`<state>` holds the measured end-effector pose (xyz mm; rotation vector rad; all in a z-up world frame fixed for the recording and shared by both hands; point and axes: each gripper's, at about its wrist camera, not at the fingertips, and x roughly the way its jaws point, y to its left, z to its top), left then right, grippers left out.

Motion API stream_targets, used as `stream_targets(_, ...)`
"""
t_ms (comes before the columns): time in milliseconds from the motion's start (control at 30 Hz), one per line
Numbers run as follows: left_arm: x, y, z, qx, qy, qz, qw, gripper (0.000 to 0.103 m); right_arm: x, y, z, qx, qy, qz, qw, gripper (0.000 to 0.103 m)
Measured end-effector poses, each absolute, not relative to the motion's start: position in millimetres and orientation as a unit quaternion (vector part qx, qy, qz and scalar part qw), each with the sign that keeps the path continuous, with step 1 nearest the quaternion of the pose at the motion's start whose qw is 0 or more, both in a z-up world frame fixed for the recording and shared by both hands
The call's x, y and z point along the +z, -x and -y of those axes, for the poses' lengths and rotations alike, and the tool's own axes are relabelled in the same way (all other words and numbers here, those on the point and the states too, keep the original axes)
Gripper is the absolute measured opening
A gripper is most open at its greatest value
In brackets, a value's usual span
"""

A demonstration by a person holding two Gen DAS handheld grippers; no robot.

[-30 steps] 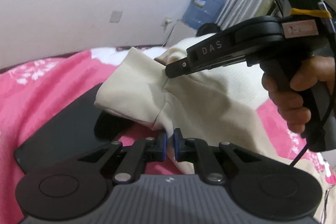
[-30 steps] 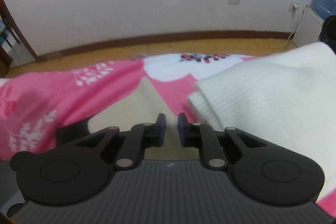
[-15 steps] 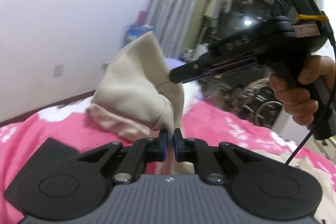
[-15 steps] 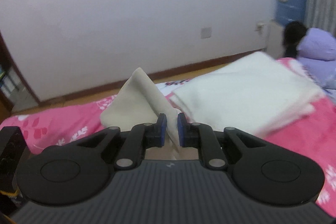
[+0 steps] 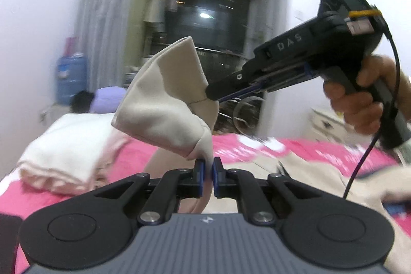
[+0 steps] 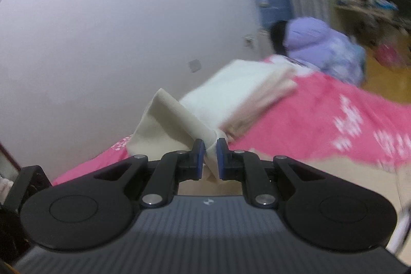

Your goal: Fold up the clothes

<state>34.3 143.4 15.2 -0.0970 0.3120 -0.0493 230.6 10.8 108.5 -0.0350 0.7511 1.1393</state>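
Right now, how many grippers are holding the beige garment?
2. The left gripper pinches its lower fold; the right gripper clamps another edge, lifting the beige garment above the pink bed.

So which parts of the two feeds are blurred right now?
Left wrist view: pink bedspread and room behind smeared; beige garment and left gripper fairly sharp. Right wrist view: folded white stack and bedspread streaked; right gripper sharp.

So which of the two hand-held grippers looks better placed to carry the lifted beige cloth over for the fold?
Probably the right gripper: it pinches the beige cloth garment higher up, while the left gripper clamps a lower edge and could anchor it.
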Motion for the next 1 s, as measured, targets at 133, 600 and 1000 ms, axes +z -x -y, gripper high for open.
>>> stream_targets(133, 3, -35, -111, -0.064, 0.007, -0.191, 0.979, 0.008, 80, -211, 55, 0.478, -0.026, -0.378, 0.792, 0.007)
stream_targets(600, -77, -15, -52, -0.148, -0.178, -0.33, 0.915, 0.016, -63, -144, 173, 0.332, -0.114, -0.53, 0.772, 0.01)
stream_targets(1000, -44, -85, -125, -0.199, 0.105, -0.509, 0.831, 0.054, -98, -134, 203, 0.266, -0.413, -0.583, 0.647, 0.05)
